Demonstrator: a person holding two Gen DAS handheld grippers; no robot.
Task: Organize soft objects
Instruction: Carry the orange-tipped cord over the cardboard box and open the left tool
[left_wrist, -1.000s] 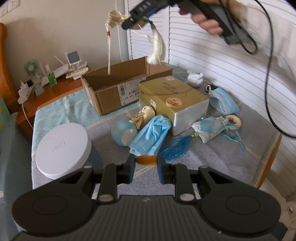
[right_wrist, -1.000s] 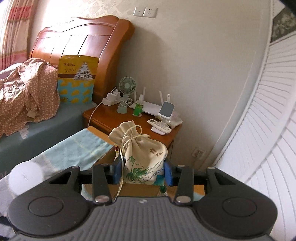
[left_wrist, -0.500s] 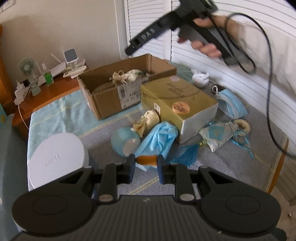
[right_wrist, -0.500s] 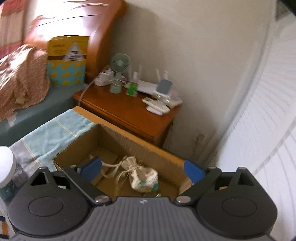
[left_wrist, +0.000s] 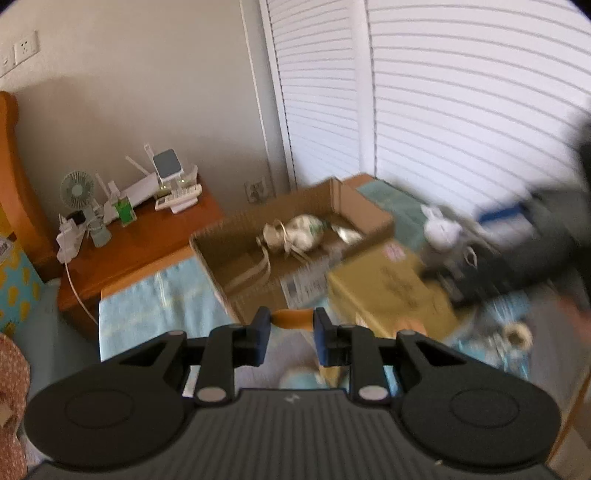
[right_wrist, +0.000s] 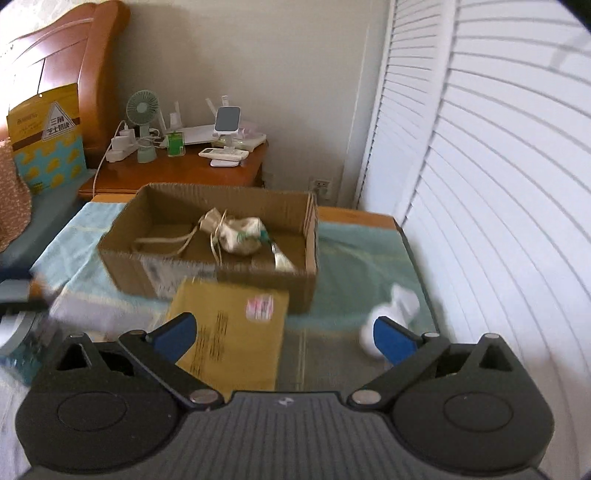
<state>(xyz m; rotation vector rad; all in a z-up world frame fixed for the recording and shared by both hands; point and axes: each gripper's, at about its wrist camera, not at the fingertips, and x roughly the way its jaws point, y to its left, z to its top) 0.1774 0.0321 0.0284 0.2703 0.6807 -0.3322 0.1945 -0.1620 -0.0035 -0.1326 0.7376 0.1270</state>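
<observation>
An open cardboard box (right_wrist: 122, 236) stands on the cloth-covered table; it also shows in the left wrist view (left_wrist: 369, 216). A cream drawstring pouch (right_wrist: 240, 234) lies inside it, seen too in the left wrist view (left_wrist: 295, 238). My left gripper (left_wrist: 291, 325) is shut on a small orange object (left_wrist: 291, 319) and is held raised, short of the box. My right gripper (right_wrist: 284, 334) is open and empty, over a gold flat box (right_wrist: 229, 332). A white plush toy (right_wrist: 395, 306) lies by its right finger and shows in the left wrist view (left_wrist: 441, 230).
A wooden nightstand (right_wrist: 184, 173) with a fan, chargers and a router stands behind the box. White louvred doors (right_wrist: 498, 184) run along the right. A bed with headboard (right_wrist: 74, 74) is at the left. Blue soft items (left_wrist: 517, 321) lie blurred at the table's right.
My right gripper let the cream pouch drop into the cardboard box, opened wide and drew back and down. My left gripper rose and moved toward the box with the orange object.
</observation>
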